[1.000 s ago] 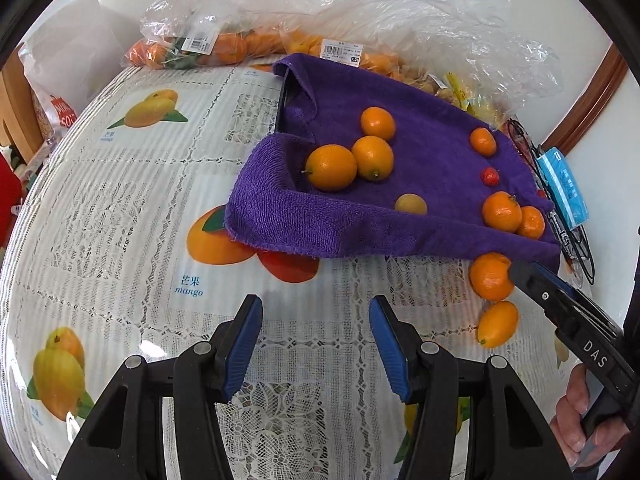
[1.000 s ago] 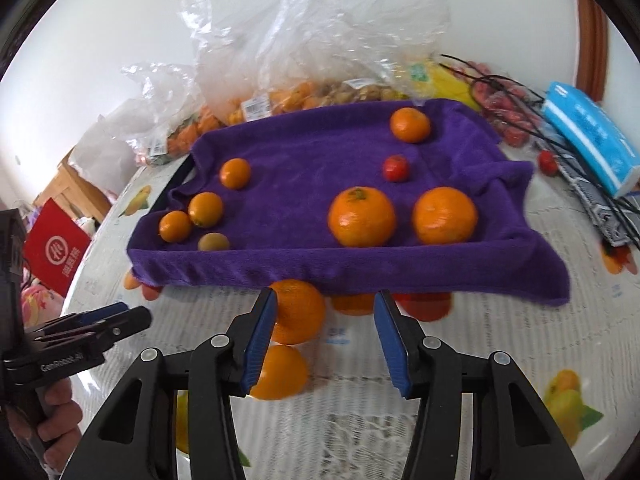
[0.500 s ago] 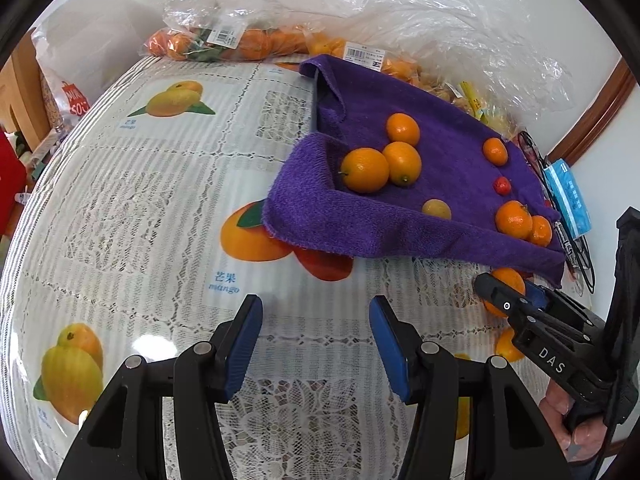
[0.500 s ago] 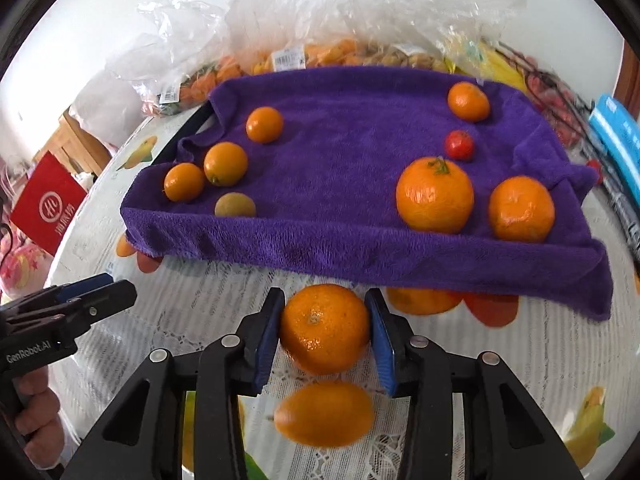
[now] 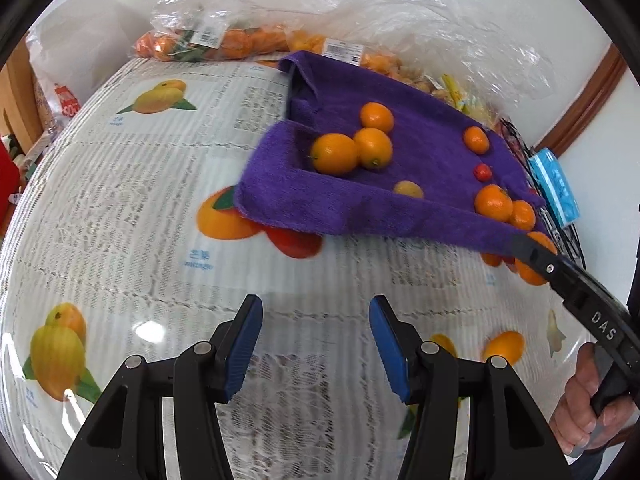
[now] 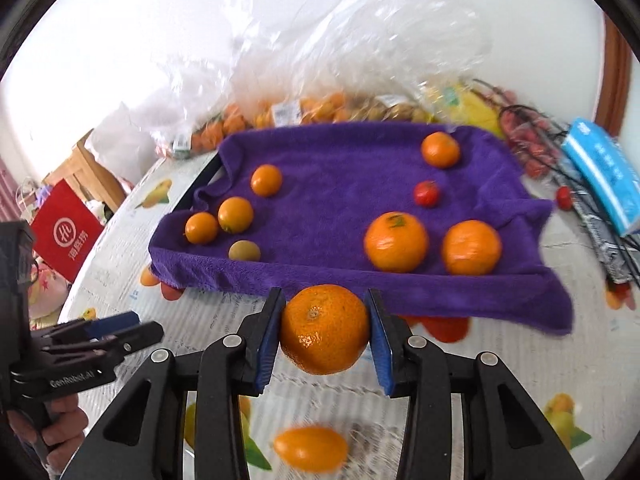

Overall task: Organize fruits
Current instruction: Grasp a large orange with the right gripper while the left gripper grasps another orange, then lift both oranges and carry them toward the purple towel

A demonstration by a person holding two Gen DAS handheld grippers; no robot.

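Note:
My right gripper (image 6: 325,330) is shut on a mandarin (image 6: 324,329) and holds it above the tablecloth, just in front of the purple towel (image 6: 340,184). It also shows in the left wrist view (image 5: 534,258), at the towel's near right corner. On the towel lie two big mandarins (image 6: 396,242), three small oranges (image 6: 236,214), a brownish-yellow fruit (image 6: 244,251), a red tomato (image 6: 426,193) and one more orange (image 6: 440,149). A kumquat (image 6: 310,449) lies on the tablecloth below my right gripper. My left gripper (image 5: 316,336) is open and empty over the tablecloth.
Plastic bags of fruit (image 5: 224,38) lie behind the towel. A blue packet (image 6: 604,174) and a wire basket (image 6: 532,140) with small red fruits stand at the right. A red bag (image 6: 64,232) is at the left beyond the table edge.
My right gripper closed on the mandarin and lifted it off the tablecloth toward the towel. The kumquat stays on the table. My left gripper stayed open and drifted left.

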